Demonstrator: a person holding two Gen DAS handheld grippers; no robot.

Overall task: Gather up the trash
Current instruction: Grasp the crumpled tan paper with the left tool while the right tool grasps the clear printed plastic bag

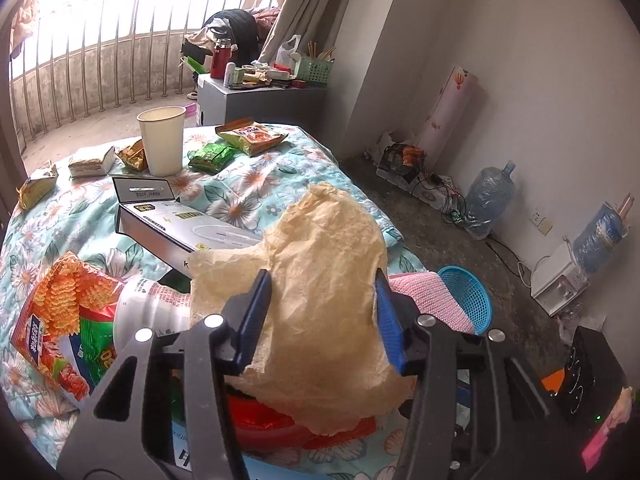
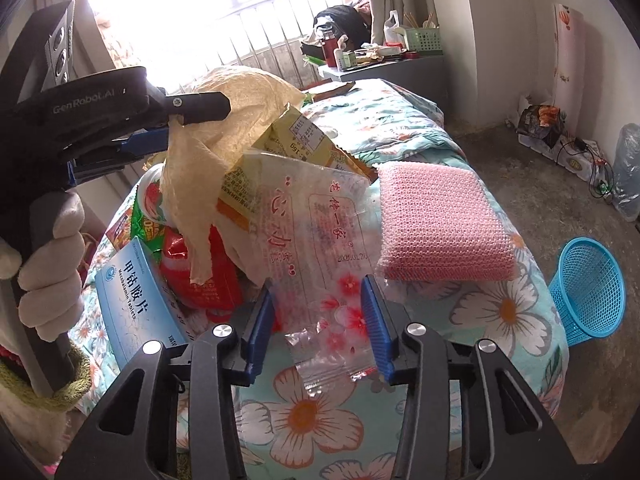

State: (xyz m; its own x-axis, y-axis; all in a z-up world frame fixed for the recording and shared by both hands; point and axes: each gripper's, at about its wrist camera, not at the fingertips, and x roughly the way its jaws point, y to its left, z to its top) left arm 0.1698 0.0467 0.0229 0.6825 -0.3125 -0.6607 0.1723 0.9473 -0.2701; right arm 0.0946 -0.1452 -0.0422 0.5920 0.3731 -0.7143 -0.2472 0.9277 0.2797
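L tongs grip tissue; blue basket on floor

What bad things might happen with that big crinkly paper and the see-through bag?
1. The left gripper pinches only part of the crumpled yellowish paper. It hangs loose, so it might tear or slip out.
2. The right gripper stands open around the clear plastic bag. That thin bag may slide away as the fingers shut.
3. The blue basket sits on the floor beside the bed; dropped trash could miss it.
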